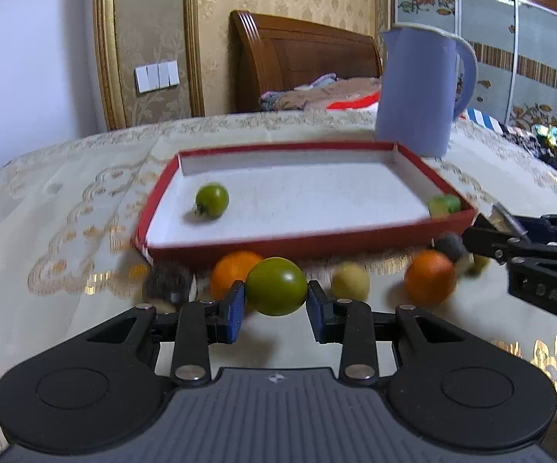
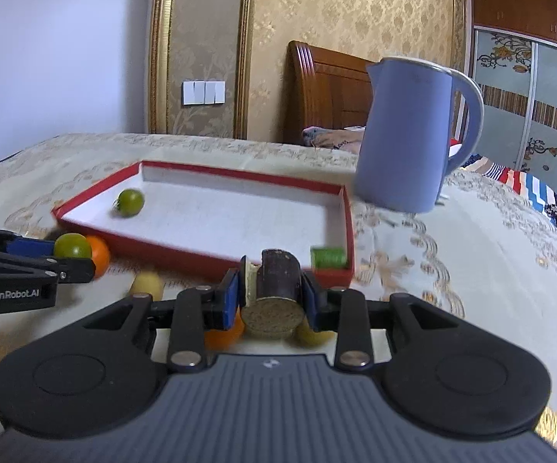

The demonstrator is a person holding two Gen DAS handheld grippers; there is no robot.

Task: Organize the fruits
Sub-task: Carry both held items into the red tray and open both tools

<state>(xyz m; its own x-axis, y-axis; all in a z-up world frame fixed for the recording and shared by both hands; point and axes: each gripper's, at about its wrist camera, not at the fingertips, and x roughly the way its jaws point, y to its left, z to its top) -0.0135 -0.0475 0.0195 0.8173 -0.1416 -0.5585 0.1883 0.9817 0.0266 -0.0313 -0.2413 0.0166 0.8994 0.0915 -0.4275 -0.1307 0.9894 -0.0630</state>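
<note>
The left claw point(image 1: 276, 301) is gripping a green tomato point(image 1: 276, 286) between its blue pads point(image 1: 235, 310), one pad pressing each flank of the round fruit, and is holding it just short of the near long wall of the red tray point(image 1: 305, 246), which is lying dead ahead of it on the cloth-covered surface point(image 1: 66, 231). The right claw point(image 2: 270, 289) is clamping a dark cut piece of fruit point(image 2: 276, 281), its long axis running fore-and-aft along the fingers so the pale cut face is pointing back at the camera; this claw is facing the tray's near right corner, where a small green piece point(image 2: 328, 257) is already lying inside. Another green tomato point(image 1: 212, 200) is sitting inside near the tray's left end. Loose fruit is waiting along the tray's near wall: an orange point(image 1: 234, 270) just behind the held tomato, a yellowish fruit point(image 1: 349, 281), a second orange point(image 1: 429, 277). A blue jug point(image 1: 417, 88) is standing beyond the tray's far right corner. Both loads are likely needing only a short forward carry over the low wall; the left claw is nearer the tray's open middle, the right nearer the occupied corner.
</note>
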